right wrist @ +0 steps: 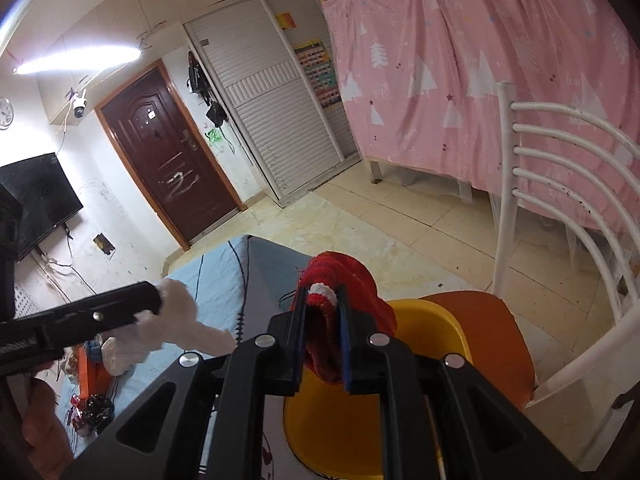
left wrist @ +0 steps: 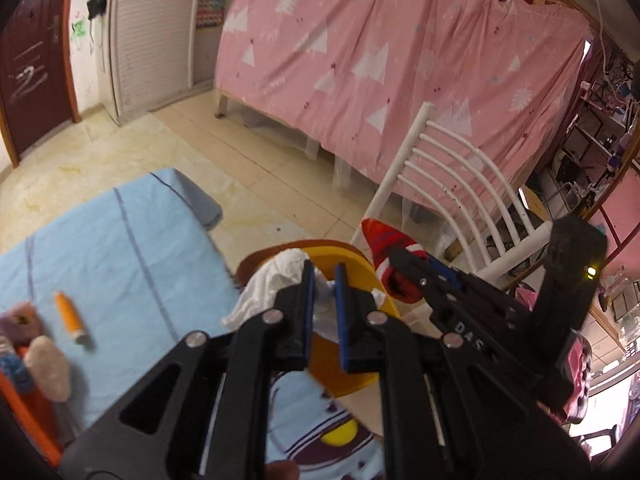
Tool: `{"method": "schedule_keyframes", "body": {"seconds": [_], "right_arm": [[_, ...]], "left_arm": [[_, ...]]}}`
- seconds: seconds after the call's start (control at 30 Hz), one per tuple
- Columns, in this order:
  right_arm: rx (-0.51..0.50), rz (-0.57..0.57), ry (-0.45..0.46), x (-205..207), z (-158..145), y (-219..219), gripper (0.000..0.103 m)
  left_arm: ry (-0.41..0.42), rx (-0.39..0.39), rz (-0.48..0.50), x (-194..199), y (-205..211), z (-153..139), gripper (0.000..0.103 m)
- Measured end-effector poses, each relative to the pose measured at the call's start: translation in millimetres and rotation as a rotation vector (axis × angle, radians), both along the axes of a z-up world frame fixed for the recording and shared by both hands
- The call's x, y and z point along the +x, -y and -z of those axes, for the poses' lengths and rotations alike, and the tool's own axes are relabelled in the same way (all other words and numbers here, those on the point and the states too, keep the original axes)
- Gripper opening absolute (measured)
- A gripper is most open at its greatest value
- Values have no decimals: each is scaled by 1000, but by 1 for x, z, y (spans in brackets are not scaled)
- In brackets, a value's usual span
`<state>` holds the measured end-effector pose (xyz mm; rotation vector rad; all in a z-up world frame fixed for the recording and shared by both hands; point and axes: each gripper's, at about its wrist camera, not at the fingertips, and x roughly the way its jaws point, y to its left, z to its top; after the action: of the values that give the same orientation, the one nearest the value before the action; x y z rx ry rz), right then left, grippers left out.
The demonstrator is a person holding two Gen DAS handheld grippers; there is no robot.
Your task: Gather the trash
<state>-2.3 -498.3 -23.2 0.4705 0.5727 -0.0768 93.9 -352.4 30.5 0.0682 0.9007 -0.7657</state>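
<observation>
White tissue [left wrist: 276, 280] in left claw [left wrist: 324, 276], orange tube [left wrist: 71, 316] only there.

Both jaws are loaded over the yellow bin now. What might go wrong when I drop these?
1. The white crumpled tissue in the left gripper spreads toward the yellow bin's rim; it may drape outside when released.
2. The red knitted piece in the right gripper has loose threads that could snag on the jaws.
3. Both grippers crowd one bin and may bump.
</observation>
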Motion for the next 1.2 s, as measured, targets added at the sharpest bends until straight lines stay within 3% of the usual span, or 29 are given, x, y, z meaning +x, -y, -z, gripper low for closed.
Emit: {"method": "schedule_keyframes", "body": {"seconds": [0.13, 0.27, 0.33, 0.37, 0.53, 0.9, 1.2], "right_arm": [[31, 12, -1, 2, 3, 8, 10], [49, 25, -1, 2, 7, 17, 12], [55, 27, 0, 3, 7, 19, 15], [59, 28, 2, 3, 7, 20, 18], [72, 15, 16, 1, 5, 17, 43], [69, -68, 63, 2, -12, -12, 49], [3, -172, 90, 8, -29, -65, 52]], "left_arm": [[-36, 10, -2, 6, 14, 8, 10], [-62, 7, -2, 8, 24, 11, 29], [-59, 4, -8, 7, 26, 10, 47], [-54, 6, -12, 6, 24, 10, 49], [-45, 7, -43, 7, 15, 6, 51], [-14, -21, -119, 1, -27, -18, 51], [48, -21, -224, 4, -99, -49, 51]]}}
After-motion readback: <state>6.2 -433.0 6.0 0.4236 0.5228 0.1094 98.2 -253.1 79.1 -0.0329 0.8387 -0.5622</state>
